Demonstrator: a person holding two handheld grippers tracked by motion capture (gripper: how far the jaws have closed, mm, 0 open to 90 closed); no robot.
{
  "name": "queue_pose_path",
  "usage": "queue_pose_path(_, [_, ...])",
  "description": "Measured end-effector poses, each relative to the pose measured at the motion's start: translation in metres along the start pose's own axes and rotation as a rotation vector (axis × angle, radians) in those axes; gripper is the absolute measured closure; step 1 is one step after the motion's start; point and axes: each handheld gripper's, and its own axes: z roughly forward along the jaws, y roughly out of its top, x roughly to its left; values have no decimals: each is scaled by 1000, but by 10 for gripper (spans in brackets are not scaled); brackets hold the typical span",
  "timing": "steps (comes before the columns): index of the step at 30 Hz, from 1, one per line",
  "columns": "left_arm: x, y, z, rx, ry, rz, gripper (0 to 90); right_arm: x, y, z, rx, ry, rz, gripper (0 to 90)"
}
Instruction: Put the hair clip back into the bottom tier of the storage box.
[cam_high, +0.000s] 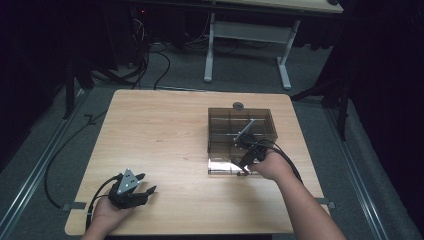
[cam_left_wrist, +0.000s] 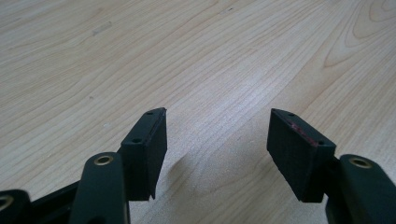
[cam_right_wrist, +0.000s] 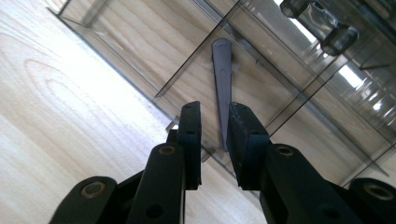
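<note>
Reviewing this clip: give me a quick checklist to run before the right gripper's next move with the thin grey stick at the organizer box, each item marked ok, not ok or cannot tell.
1. Grey stick lies between the right gripper jaws: ok.
2. Pads firmly pressing the stick: cannot tell; a narrow gap shows beside it.
3. Stick tip is over a compartment of the smoky clear organizer box: ok.
4. Which compartment it will land in: cannot tell.
5. Left gripper is open, holds nothing, over bare table, away from the box: ok.
6. Box sits flat on the table: ok.
</note>
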Motion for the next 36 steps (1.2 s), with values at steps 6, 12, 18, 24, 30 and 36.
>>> queue_pose_path(6, [0,0,0,-4,0,-2,384,7,-11,-5,-11,5,22,782])
queue_pose_path(12, [0,0,0,-3,1,-2,384,13,-22,-6,-26,12,28,778])
queue_pose_path(18, [0,0,0,-6,1,-5,384,16,-31,-3,-43,8,31,772])
queue_pose_path(24, [0,0,0,-7,1,-8,384,19,-38,4,-45,5,34,766])
queue_pose_path(30, [0,0,0,-8,0,-9,384,21,-43,9,-55,17,47,763])
queue_pose_path(36, [1,0,-1,-11,-1,-11,383,30,-52,11,-152,-1,51,709])
